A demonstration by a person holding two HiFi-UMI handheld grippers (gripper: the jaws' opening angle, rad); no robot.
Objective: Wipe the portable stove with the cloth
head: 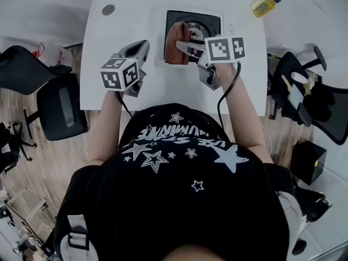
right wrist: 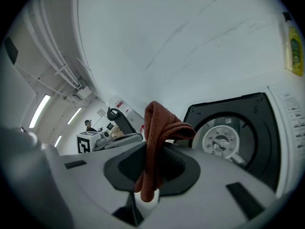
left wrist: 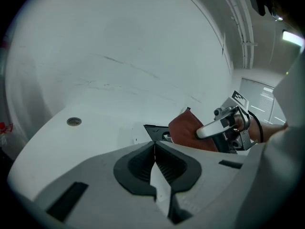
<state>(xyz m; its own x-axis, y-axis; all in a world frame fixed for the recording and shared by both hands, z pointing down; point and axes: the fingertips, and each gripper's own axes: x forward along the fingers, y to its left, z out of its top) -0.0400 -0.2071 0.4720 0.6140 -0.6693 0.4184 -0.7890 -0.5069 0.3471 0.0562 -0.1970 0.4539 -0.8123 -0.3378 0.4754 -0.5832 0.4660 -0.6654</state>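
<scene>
The portable stove (head: 209, 22), black-topped with a round burner (right wrist: 220, 141), sits at the far middle of the white table (head: 109, 42). A rust-brown cloth (head: 178, 43) hangs bunched over the stove's left part, and my right gripper (head: 186, 47) is shut on it. In the right gripper view the cloth (right wrist: 162, 123) is pinched between the jaws and folds over them. My left gripper (head: 142, 48) hovers over the bare table to the left of the stove. Its jaws (left wrist: 154, 149) are shut with nothing between them. From there I see the cloth (left wrist: 188, 130) and the right gripper (left wrist: 228, 125).
A yellow bottle (head: 265, 5) lies off the table's far right corner. A round cable hole (head: 108, 9) is at the table's far left. Black office chairs stand left (head: 60, 105) and right (head: 312, 99) of the table.
</scene>
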